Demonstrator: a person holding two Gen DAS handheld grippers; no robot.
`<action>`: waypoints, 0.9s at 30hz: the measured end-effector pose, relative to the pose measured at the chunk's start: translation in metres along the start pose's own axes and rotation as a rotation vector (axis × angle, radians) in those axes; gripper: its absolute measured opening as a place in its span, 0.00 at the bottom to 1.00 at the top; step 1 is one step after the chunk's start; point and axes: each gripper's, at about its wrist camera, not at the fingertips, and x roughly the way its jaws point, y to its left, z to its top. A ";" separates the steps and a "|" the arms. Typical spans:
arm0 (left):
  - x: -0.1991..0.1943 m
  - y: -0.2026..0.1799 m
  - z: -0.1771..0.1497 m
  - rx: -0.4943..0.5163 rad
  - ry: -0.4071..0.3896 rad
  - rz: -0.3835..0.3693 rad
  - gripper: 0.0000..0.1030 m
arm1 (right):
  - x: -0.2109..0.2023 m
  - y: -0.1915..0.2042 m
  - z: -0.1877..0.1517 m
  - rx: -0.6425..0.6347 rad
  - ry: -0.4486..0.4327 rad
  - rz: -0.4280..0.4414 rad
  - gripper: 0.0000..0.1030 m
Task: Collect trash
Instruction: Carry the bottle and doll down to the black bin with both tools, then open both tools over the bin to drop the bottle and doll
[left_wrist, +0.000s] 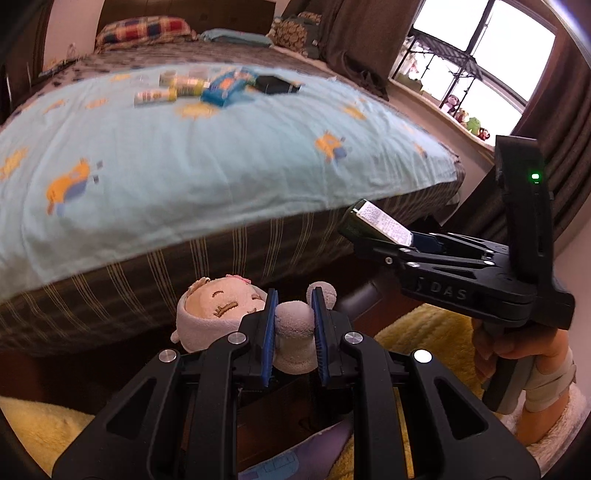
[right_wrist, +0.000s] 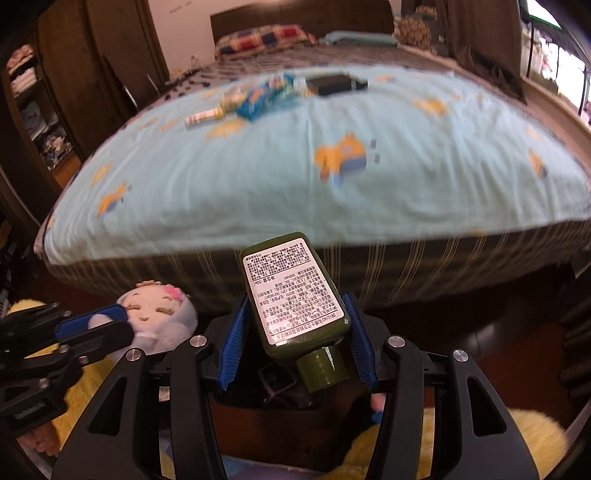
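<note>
Plush doll (left_wrist: 218, 314) was clamped in the left tool (left_wrist: 293, 325) by an ear or limb, off the near edge of the bed (left_wrist: 221, 158). Right tool (right_wrist: 295, 332) was clamped on a green bottle (right_wrist: 295, 291), cap toward the camera. Remaining trash (left_wrist: 207, 86) lay mid-bed toward the far edge. Risk: bottle sat skewed between the pads, could pivot and drop. Soft doll grip could slip too.

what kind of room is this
Most likely a bedroom: a bed under a light blue cartoon sheet, a checked pillow against the headboard, and wardrobe shelves of folded clothes to one side.
</note>
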 end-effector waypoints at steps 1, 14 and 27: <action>0.005 0.003 -0.003 -0.012 0.010 -0.003 0.16 | 0.007 -0.001 -0.005 0.005 0.019 -0.001 0.50; 0.101 0.046 -0.042 -0.075 0.174 0.055 0.16 | 0.090 -0.010 -0.037 0.060 0.206 0.019 0.50; 0.140 0.068 -0.060 -0.121 0.285 0.060 0.17 | 0.130 -0.007 -0.054 0.102 0.279 0.079 0.51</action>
